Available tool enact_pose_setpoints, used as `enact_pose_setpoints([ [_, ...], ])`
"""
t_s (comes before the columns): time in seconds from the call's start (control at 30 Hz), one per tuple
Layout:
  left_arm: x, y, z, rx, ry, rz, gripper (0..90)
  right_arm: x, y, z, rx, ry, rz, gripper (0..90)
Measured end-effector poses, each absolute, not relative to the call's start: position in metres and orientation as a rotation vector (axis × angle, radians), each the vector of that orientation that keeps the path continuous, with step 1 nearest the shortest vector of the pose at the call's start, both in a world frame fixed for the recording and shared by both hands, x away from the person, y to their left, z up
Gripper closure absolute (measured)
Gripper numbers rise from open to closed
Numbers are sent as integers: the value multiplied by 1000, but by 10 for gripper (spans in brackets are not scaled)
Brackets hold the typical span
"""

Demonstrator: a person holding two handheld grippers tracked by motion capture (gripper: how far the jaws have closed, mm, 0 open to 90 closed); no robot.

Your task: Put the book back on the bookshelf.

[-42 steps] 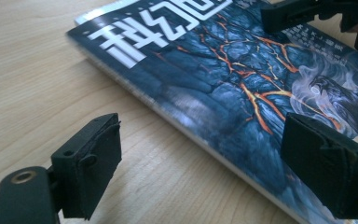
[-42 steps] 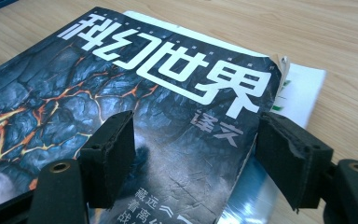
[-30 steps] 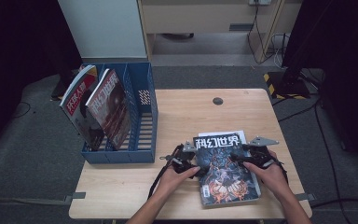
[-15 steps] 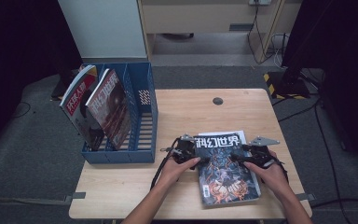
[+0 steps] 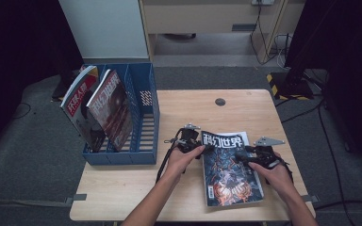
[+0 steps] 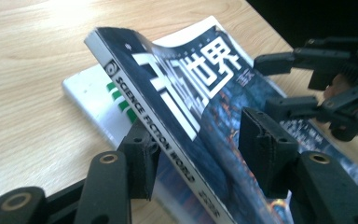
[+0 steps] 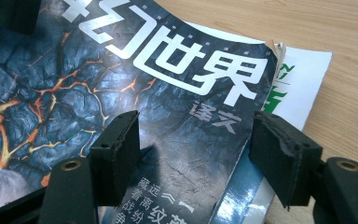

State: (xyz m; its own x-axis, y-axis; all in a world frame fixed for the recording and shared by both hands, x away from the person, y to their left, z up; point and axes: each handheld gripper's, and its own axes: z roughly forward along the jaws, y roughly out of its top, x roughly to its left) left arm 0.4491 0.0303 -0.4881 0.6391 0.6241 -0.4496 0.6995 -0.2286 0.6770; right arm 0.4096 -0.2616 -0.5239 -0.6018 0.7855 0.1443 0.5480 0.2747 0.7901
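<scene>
A dark magazine (image 5: 228, 174) with white Chinese title letters and a lava-crack cover lies on the wooden table (image 5: 122, 197), on top of a white-and-green magazine (image 6: 91, 100). My left gripper (image 5: 200, 147) straddles its spine. In the left gripper view the spine edge (image 6: 168, 144) is raised off the lower magazine, one jaw under it and one above the cover. These jaws have just been closing, and a gap still shows. My right gripper (image 5: 242, 157) straddles the cover's right edge (image 7: 256, 130). Its jaws have just been closing a little, and neither pad presses.
A blue file rack (image 5: 143, 108) stands at the table's left. Two magazines (image 5: 78, 101) (image 5: 111, 106) lean in its left slots. A small black round cap (image 5: 220, 101) sits near the table's far edge. A white panel and cables stand beyond the table.
My left gripper has moved away from the person, up to the magazine's spine. Its jaws have narrowed, and the spine edge has come up. The right hand has stayed put.
</scene>
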Motion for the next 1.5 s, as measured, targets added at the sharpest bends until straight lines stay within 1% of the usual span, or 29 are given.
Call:
enact_pose_setpoints([
  [0.1,452,26,-485,1930,1045,-116,465,410,-262,-524,1229,2275,1237,327],
  [0.27,457,18,-483,1938,1050,-113,459,409,-260,-524,1250,2280,1257,266],
  [0.33,459,15,-484,1941,1058,-111,457,409,-259,-525,1227,2285,1244,265],
  [0.47,462,11,-483,1948,1071,-121,453,410,-261,-524,1244,2272,1257,305],
  [0.5,463,10,-483,1944,1071,-130,444,410,-261,-524,1248,2272,1262,310],
  [0.57,464,7,-483,1928,1073,-177,363,409,-260,-524,1249,2273,1262,311],
  [0.6,464,6,-483,1930,1075,-172,338,409,-259,-524,1242,2273,1259,309],
  [0.77,465,1,-482,1946,1074,-143,360,409,-258,-524,1238,2275,1250,311],
  [0.87,466,0,-484,1944,1080,-150,382,409,-258,-524,1237,2275,1252,321],
  [0.97,465,-3,-486,1974,1062,-139,439,408,-255,-524,1222,2290,1258,331],
  [1.13,466,-4,-487,1984,1060,-148,478,408,-252,-524,1206,2296,1246,332],
  [1.37,467,-4,-490,1979,1069,-154,463,407,-250,-523,1200,2295,1230,333],
  [1.43,467,-4,-490,1978,1072,-149,471,407,-250,-523,1200,2296,1230,333],
  [1.5,467,-4,-489,1973,1076,-147,500,407,-250,-523,1208,2296,1232,328],
])
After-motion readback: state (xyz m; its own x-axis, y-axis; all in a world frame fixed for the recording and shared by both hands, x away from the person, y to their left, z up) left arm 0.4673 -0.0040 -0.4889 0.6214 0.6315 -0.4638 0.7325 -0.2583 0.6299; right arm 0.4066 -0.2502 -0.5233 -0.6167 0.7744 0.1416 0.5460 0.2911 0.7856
